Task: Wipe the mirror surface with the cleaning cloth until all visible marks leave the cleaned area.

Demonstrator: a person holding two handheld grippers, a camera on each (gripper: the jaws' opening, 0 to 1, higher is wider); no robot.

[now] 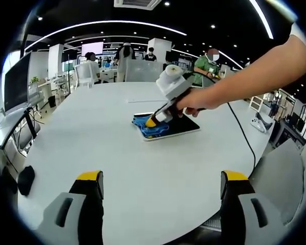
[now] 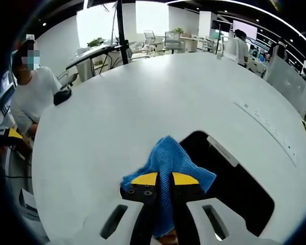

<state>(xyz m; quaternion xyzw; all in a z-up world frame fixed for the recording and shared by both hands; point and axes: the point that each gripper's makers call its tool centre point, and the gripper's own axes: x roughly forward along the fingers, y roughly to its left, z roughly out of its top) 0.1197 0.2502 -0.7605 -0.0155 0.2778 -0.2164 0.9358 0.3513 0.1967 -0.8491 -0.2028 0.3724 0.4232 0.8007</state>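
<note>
1. Left gripper view: the left gripper shows as two yellow-tipped jaws rising from the bottom, set wide apart with nothing between them, hanging over the near part of the white table. The lower parts of both jaws are cut off by the edge.
2. Same view: one mirror, a dark flat panel with a pale frame, lies on the table beyond the jaws. One blue cloth covers its left end. The right gripper presses its yellow tip down onto the cloth; a hand holds it, the arm entering from the upper right. Its jaw gap is too small to read here.
3. Same view: a black cable runs from the hand across the table's right side. One dark object sits at the left edge, hard to identify. Several people stand beyond the far edge among desks; a game controller lies at right.
4. Right gripper view: the right gripper has both jaws closed tight on the cloth, a strip of it pinched between the yellow tips and the rest fanning out ahead. The cloth lies over the mirror's near-left corner.
5. Same view: the mirror reads as black glass, partly hidden by the cloth and the jaws; whether marks remain on it can't be told. A faint line of print crosses the table further right. A seated person is at left, partly cut off, and a dark object rests at the table's far-left edge.
</note>
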